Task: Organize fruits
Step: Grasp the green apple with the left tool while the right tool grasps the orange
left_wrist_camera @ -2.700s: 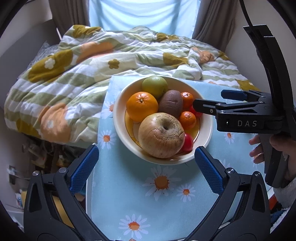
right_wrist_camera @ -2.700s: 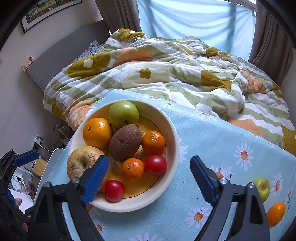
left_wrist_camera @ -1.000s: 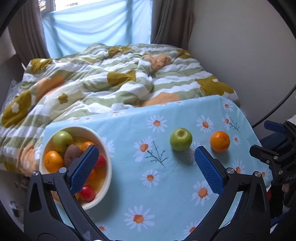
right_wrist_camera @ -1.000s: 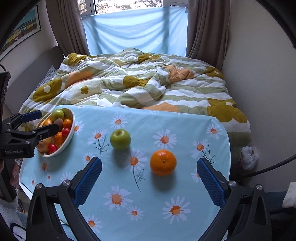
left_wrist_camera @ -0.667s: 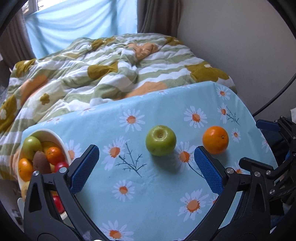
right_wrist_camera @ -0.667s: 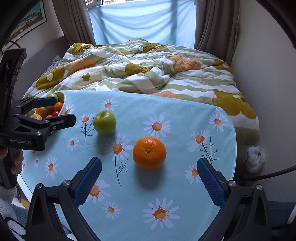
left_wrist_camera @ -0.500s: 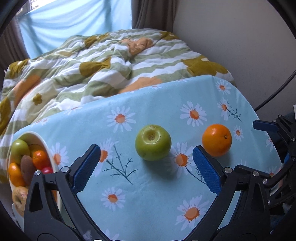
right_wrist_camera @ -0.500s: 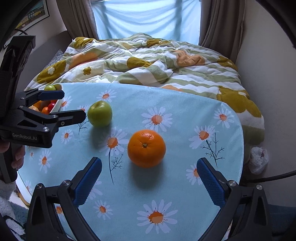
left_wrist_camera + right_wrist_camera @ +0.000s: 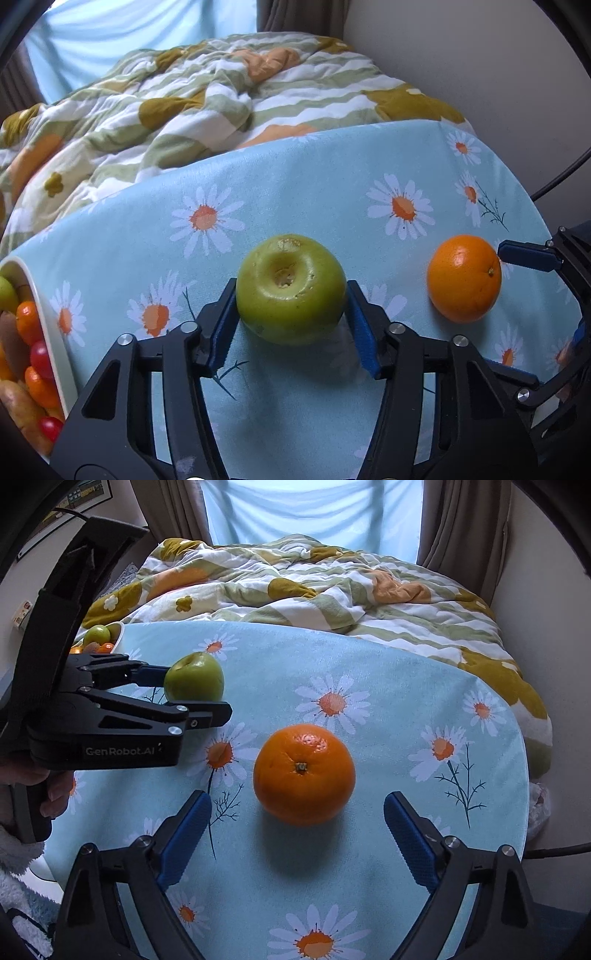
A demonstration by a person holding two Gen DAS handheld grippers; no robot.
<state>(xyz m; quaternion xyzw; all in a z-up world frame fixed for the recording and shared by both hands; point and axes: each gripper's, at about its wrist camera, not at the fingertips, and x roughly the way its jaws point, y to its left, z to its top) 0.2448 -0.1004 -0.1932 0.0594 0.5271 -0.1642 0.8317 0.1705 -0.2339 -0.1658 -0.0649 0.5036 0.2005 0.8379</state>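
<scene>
A green apple point(image 9: 291, 288) sits on the daisy tablecloth point(image 9: 295, 206), and my left gripper point(image 9: 291, 325) is shut on it, a blue pad against each side. The apple point(image 9: 194, 677) and the left gripper point(image 9: 190, 692) also show in the right wrist view. An orange point(image 9: 303, 773) lies just ahead of my right gripper point(image 9: 297, 834), which is open and empty, its pads short of the fruit. The orange point(image 9: 464, 277) also shows in the left wrist view, beside a right fingertip point(image 9: 528, 254). A white bowl point(image 9: 55, 339) holding several fruits stands at the table's left end.
A rumpled green, white and orange quilt point(image 9: 314, 587) lies on the bed behind the table. A wall point(image 9: 480, 55) stands to the right, a curtained window point(image 9: 310, 509) behind. The bowl's far rim point(image 9: 118, 637) shows past the left gripper. A black cable point(image 9: 554, 849) runs at the right.
My left gripper moved in and shut on the green apple. My right gripper came closer to the orange, still open.
</scene>
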